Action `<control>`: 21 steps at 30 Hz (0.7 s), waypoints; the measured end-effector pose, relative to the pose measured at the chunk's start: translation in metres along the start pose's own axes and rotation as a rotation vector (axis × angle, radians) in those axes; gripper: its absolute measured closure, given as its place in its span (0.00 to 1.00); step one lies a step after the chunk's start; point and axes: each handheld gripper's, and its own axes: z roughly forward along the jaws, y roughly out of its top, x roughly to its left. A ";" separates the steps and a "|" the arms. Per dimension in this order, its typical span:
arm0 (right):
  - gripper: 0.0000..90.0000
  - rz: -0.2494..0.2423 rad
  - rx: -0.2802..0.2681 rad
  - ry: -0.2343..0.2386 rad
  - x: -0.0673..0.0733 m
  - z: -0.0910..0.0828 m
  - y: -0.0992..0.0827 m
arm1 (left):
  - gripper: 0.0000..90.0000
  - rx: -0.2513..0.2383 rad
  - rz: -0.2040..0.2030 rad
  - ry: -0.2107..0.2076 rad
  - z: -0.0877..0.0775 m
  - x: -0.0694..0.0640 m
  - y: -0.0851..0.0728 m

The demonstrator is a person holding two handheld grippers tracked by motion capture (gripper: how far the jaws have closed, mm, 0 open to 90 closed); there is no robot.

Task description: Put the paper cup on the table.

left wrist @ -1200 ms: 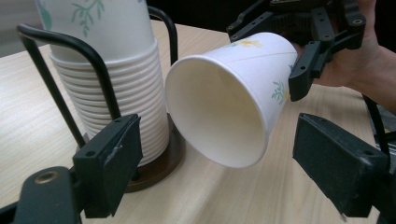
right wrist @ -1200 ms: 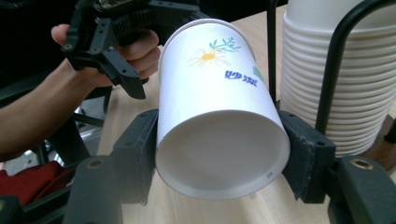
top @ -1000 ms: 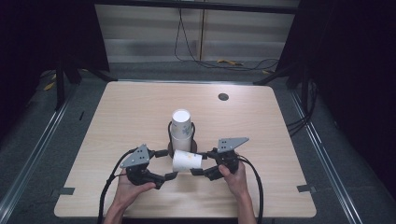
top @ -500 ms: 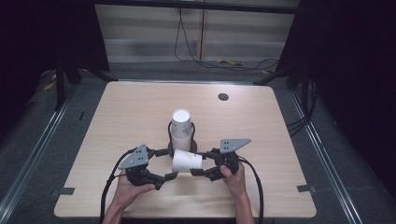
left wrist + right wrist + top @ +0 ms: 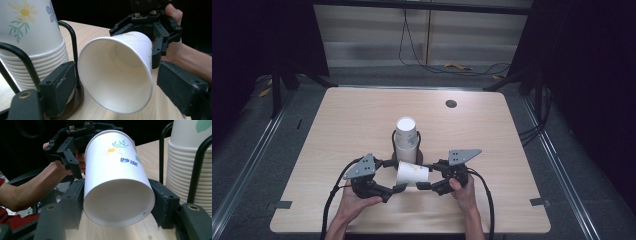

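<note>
A white paper cup with a daisy print lies on its side in the air between my two grippers, near the table's front edge. My right gripper is shut on its base end; in the right gripper view both pads press the cup. My left gripper stands open around the cup's mouth, with a gap between each pad and the rim. Just behind stands a stack of matching cups in a black wire holder.
The wooden table has a round dark grommet at the back right. Cables lie on the floor beyond the far edge. The wire holder stands close to my left gripper's jaw.
</note>
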 end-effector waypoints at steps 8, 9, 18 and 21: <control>0.39 0.001 -0.001 0.004 0.000 0.005 0.000 | 0.18 0.016 0.003 0.002 0.002 0.004 -0.002; 0.39 0.000 0.000 0.004 0.000 0.006 0.000 | 0.17 0.009 -0.004 0.002 0.003 0.004 -0.002; 0.40 0.000 -0.004 0.012 0.000 0.011 0.001 | 0.18 0.009 0.000 -0.023 0.005 0.006 -0.004; 0.40 0.001 -0.003 0.014 0.000 0.012 0.001 | 0.19 0.006 -0.003 -0.025 0.004 0.007 -0.004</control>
